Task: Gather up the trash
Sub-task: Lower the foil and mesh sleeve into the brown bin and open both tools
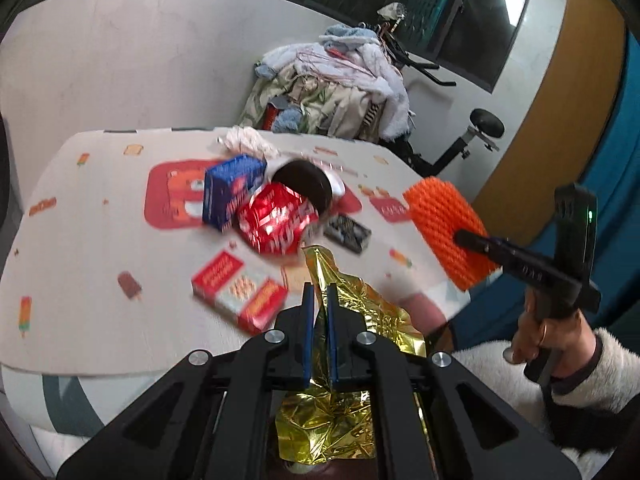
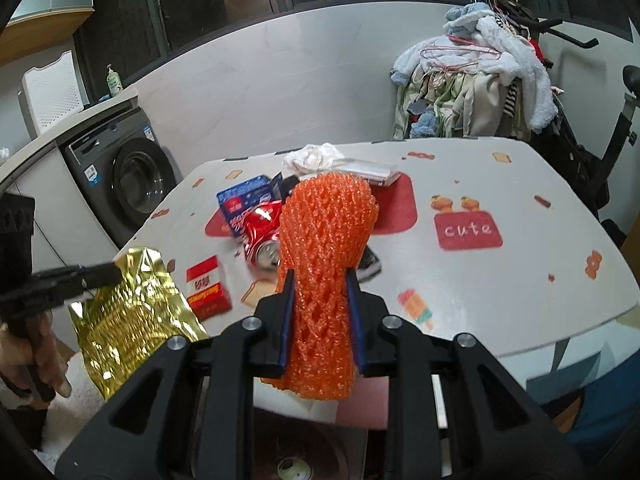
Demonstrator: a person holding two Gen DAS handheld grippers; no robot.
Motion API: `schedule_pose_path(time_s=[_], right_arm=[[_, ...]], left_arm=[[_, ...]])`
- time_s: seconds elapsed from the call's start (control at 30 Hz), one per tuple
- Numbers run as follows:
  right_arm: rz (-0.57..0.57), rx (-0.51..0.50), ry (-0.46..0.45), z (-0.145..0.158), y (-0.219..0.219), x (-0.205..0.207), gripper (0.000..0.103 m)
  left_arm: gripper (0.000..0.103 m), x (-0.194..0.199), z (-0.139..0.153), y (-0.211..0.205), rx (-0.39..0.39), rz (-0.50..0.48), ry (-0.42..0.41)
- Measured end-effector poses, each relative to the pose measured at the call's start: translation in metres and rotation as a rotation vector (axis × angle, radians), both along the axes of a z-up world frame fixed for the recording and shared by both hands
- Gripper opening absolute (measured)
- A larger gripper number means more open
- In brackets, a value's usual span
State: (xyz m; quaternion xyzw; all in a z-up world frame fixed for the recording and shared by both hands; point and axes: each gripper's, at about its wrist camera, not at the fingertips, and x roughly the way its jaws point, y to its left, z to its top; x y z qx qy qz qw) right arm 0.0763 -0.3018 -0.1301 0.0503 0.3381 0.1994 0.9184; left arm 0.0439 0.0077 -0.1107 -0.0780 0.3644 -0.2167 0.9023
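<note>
My left gripper [image 1: 319, 292] is shut on a crumpled gold foil wrapper [image 1: 360, 316], lifted near the table's front edge; the same gold wrapper [image 2: 124, 312] and left gripper [image 2: 108, 274] show at the left of the right wrist view. My right gripper [image 2: 320, 278] is shut on an orange foam net sleeve [image 2: 326, 232], which stands up between the pads; that orange sleeve [image 1: 444, 224] also appears at the right of the left wrist view. On the table lie a crushed red can [image 1: 276, 220], a blue box [image 1: 230, 190], a red-and-white box [image 1: 240, 290], a dark-lidded cup [image 1: 306, 188] and a small dark packet [image 1: 347, 234].
The table [image 2: 500, 280] has a white patterned cloth with red patches. A white tissue wad [image 2: 316, 156] lies at its far edge. A washing machine [image 2: 128, 176] stands left, a clothes pile [image 2: 480, 84] and exercise bike [image 1: 476, 136] behind. A sleeve and hand [image 1: 560, 344] hold the right gripper.
</note>
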Motion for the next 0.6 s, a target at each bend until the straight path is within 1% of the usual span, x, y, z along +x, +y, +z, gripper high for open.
schedule_pose_path(time_s=[0.13, 0.27, 0.37, 0.53, 0.6], right_arm=[[-0.003, -0.003, 0.005, -0.004, 0.0, -0.015, 0.026], [-0.006, -0.009, 0.014, -0.01, -0.002, -0.024, 0.026], [-0.011, -0.007, 0.028, -0.014, -0.003, -0.025, 0.026], [-0.01, -0.003, 0.035, -0.018, -0.003, -0.024, 0.026], [-0.005, -0.002, 0.044, -0.021, 0.0, -0.024, 0.026]], left_arm=[[0.006, -0.02, -0.014, -0.006, 0.017, -0.048, -0.001], [0.006, -0.035, -0.031, -0.021, 0.089, -0.133, -0.01], [0.006, -0.038, -0.042, -0.027, 0.121, -0.168, 0.0], [0.007, -0.039, -0.061, -0.042, 0.138, -0.235, 0.028], [0.013, -0.037, -0.067, -0.048, 0.142, -0.252, 0.045]])
